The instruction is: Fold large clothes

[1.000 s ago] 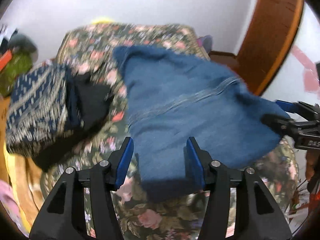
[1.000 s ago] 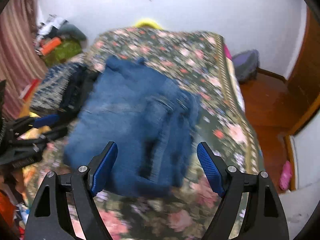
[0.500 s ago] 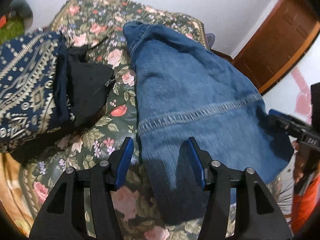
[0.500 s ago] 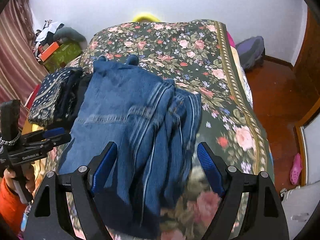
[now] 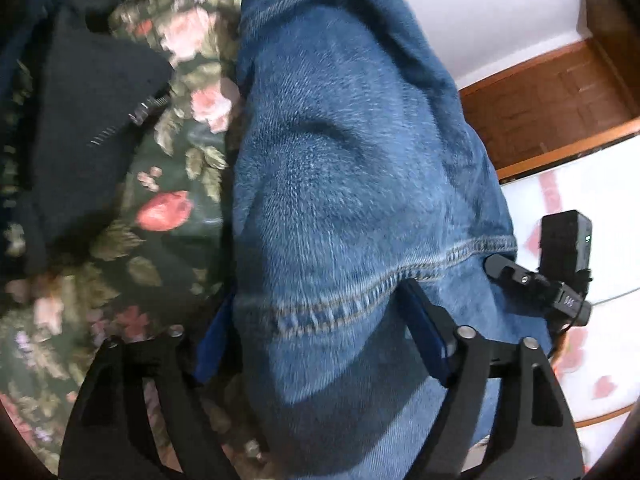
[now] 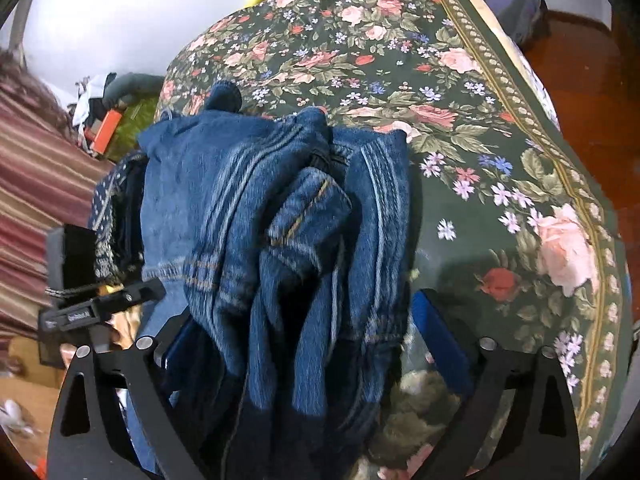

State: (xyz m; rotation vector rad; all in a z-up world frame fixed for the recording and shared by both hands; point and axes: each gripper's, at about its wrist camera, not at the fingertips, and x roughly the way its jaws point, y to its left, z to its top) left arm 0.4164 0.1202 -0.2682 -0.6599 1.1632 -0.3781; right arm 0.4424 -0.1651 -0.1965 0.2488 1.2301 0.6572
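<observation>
Jeans (image 6: 272, 216) bunched between both opening tools (image 5: 320, 340) (image 6: 308, 328); left pads partly hidden, grip unclear.

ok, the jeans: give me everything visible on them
The jeans are mid-blue denim with tan double stitching, folded into a thick bundle with layered edges bunched on its right side. They lie on the floral bedspread, beside a black garment. The near end sits between the opening jaws of both claws, left claw and right claw; a firm pinch isn't evident.
</observation>
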